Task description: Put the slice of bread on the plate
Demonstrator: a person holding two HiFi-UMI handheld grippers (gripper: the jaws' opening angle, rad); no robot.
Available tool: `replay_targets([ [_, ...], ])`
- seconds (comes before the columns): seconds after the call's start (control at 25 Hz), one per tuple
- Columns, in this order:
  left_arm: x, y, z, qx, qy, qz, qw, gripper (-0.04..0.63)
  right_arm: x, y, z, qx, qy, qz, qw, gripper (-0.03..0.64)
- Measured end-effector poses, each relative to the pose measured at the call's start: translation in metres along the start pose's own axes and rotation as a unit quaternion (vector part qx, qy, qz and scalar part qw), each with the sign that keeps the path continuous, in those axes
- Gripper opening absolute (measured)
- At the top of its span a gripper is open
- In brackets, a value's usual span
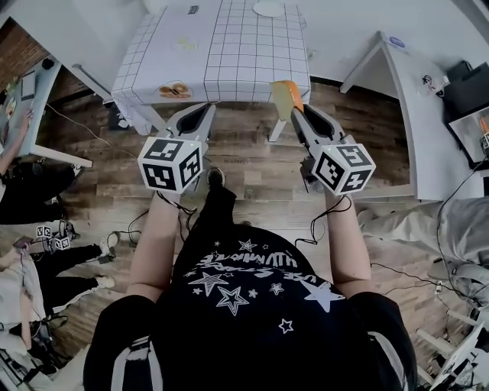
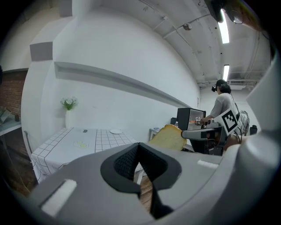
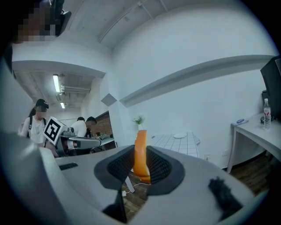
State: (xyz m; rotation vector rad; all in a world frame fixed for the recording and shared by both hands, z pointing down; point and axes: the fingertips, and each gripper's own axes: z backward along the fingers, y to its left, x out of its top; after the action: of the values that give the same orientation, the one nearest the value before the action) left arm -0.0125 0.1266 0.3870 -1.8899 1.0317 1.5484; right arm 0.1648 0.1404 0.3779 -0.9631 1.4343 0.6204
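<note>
Stands on a wood floor point(image 1: 252, 164) before a tabletop point(image 1: 229, 53) draped in a white cloth ruled in squares, one pair of tongs in each hand. Grasps the slice of bread point(image 1: 285, 95) in the right tongs point(image 1: 296, 113), pads pressed against its two flat faces, slice upright and edge-on to that pair's camera, orange-brown crust outermost. Holds it in the air by the near right corner of the tabletop, on no plate; seen from the left pair, sits to the right of the cloth and short of it. Carries the left tongs point(image 1: 205, 109) clenched on nothing, tips met, a sliver of floor showing beneath them, level with the right pair, beside it and well clear of it, aimed toward the near edge of the tabletop. Finds on the cloth, close to the front edge and left of centre, the near plate point(image 1: 176, 90) with something brown on it, too small to name. Finds at the far end the far plate point(image 1: 269, 8), white and round, a small dark object point(image 1: 192, 9) to its left, and a vase of flowers point(image 2: 68, 112) at the far left corner against the wall. Takes in a white side desk point(image 1: 412, 114) to the right, and other people round the edges of the room, among them a standing person point(image 2: 223, 107) beyond the right tongs in the left pair's view.
</note>
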Motion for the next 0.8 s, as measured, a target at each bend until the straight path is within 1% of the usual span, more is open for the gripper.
replay_targets([
  [0.12, -0.004, 0.003, -0.014, -0.020, -0.002, 0.000, 0.9998, 0.009, -0.006, -0.001, -0.007, -0.010, 0.003, 0.003, 1.000, 0.089],
  [0.4, 0.019, 0.033, -0.065, -0.043, 0.001, 0.010, 0.9990, 0.008, 0.012, -0.026, -0.051, -0.026, 0.020, 0.006, 0.999, 0.089],
  [0.52, 0.034, 0.057, -0.088, -0.052, 0.001, 0.015, 0.9985, 0.008, 0.022, -0.039, -0.081, -0.035, 0.031, 0.003, 0.999, 0.089],
  [0.68, 0.057, 0.101, -0.117, -0.044, 0.001, 0.029, 0.9986, 0.008, 0.045, -0.051, -0.129, -0.038, 0.039, 0.002, 0.999, 0.089],
  [0.8, 0.066, 0.123, -0.137, -0.051, 0.009, 0.030, 0.9982, 0.008, 0.055, -0.060, -0.157, -0.042, 0.038, 0.000, 0.998, 0.089],
])
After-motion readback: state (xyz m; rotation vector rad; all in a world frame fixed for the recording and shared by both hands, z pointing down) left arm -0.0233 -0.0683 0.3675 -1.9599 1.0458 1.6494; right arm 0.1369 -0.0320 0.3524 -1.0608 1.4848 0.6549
